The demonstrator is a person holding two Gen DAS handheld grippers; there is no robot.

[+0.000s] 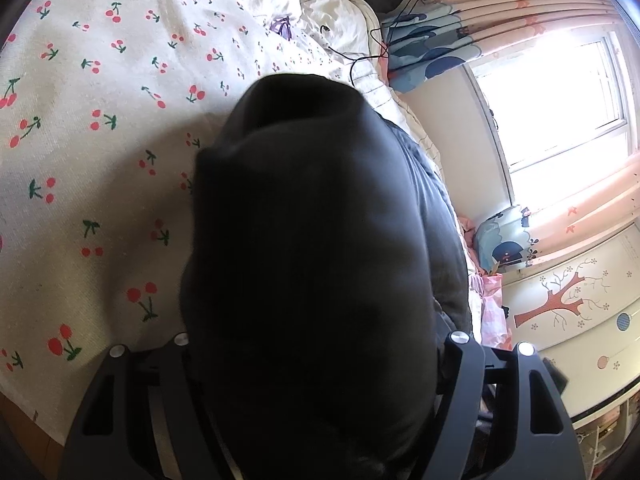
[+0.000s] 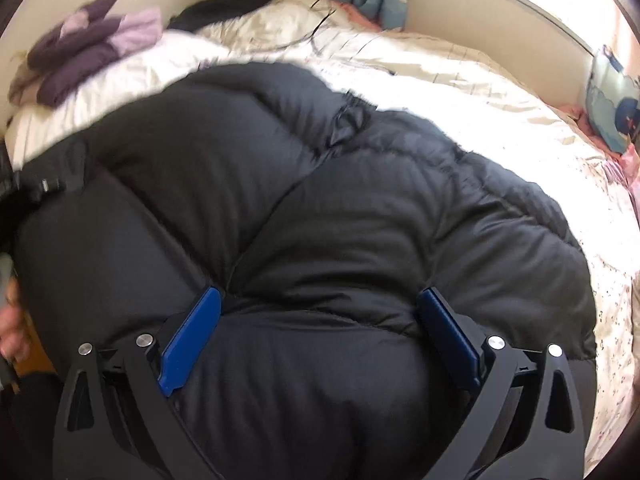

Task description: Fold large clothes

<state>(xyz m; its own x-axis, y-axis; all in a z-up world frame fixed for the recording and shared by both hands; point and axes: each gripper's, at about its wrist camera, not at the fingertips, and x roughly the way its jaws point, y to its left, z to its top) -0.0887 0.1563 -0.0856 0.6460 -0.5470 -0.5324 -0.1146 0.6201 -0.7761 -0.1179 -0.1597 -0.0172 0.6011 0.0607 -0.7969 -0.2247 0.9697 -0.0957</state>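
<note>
A large black puffer jacket (image 2: pixel 360 208) lies on the bed and fills most of the right wrist view. My right gripper (image 2: pixel 320 300) is wide open, its blue fingers (image 2: pixel 192 336) pressed against the padded fabric with a bulge of jacket between them. In the left wrist view a thick fold of the same black jacket (image 1: pixel 308 260) covers the middle and hides my left gripper's fingertips; only the black finger arms show on both sides. The fabric fills the gap between them.
A white cherry-print sheet (image 1: pixel 100 140) covers the bed on the left. A white quilt (image 2: pixel 440 80), purple clothes (image 2: pixel 88 44) and a black cable (image 1: pixel 360 56) lie further back. A window with pink curtains (image 1: pixel 560 80) is at the right.
</note>
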